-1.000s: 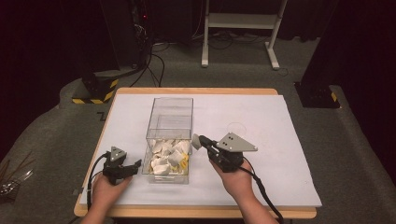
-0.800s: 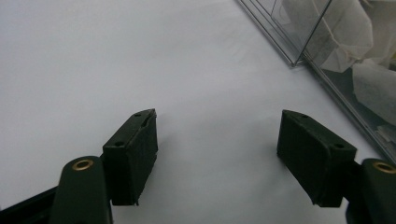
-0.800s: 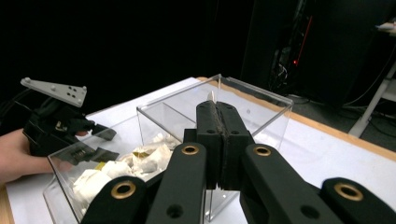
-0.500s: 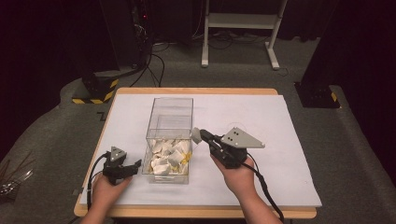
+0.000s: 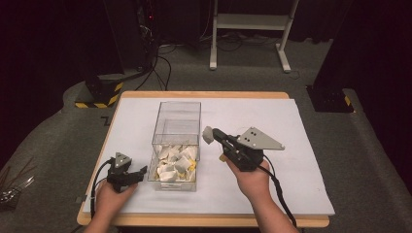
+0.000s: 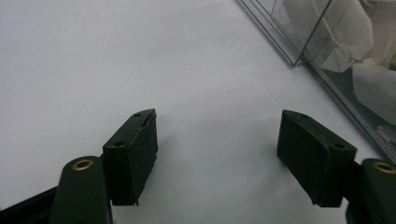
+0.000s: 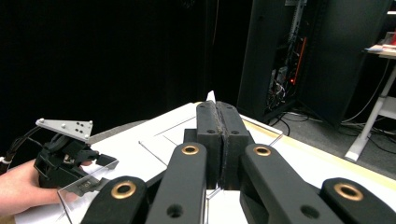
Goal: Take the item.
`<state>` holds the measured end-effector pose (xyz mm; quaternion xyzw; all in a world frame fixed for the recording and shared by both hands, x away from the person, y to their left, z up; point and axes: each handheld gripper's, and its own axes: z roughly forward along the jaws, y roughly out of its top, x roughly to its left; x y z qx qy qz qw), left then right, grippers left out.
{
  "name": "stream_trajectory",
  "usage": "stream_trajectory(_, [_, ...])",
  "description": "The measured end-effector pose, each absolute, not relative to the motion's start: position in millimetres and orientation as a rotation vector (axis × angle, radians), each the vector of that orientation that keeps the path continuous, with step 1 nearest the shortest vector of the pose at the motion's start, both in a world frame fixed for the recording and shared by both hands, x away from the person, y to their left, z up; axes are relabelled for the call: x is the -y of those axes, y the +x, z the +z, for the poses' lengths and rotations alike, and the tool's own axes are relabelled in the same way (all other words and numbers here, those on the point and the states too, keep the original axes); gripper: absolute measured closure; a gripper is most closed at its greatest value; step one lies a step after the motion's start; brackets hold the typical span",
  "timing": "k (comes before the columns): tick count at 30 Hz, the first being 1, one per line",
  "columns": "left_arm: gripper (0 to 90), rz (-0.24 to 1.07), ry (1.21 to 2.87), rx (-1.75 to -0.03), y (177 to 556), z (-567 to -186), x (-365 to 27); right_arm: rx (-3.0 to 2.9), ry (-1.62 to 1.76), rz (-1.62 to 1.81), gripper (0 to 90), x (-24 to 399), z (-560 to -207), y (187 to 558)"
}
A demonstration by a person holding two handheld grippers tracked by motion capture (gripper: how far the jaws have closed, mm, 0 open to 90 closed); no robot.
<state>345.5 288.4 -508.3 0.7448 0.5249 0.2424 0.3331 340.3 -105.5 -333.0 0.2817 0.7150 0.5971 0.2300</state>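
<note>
Clear rectangular plastic box [image 5: 176,141] sits upright on the white paper-covered table [image 5: 291,145], long axis running away from the person, open top up; near half is filled with crumpled white paper sachets [image 5: 175,162]. Right gripper [image 5: 210,135], raised above the table just right of the box, has its jaws pressed together on a small white paper sachet [image 5: 207,135], pointing toward the box; a white tip pokes past the pads [image 7: 211,96]. Left gripper [image 5: 141,171] rests low on the table just left of the box, jaws well apart, nothing between them, rubbery black pads [image 6: 135,156] over bare white surface.
</note>
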Motion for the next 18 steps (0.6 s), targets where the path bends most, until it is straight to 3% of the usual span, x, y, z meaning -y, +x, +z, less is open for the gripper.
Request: stream_trajectory(18, [29.1,0.633,1.945,-1.370,345.5,-508.4,-288.5,-1.903,0.802,1.603,89.0,128.2,-325.7,345.0])
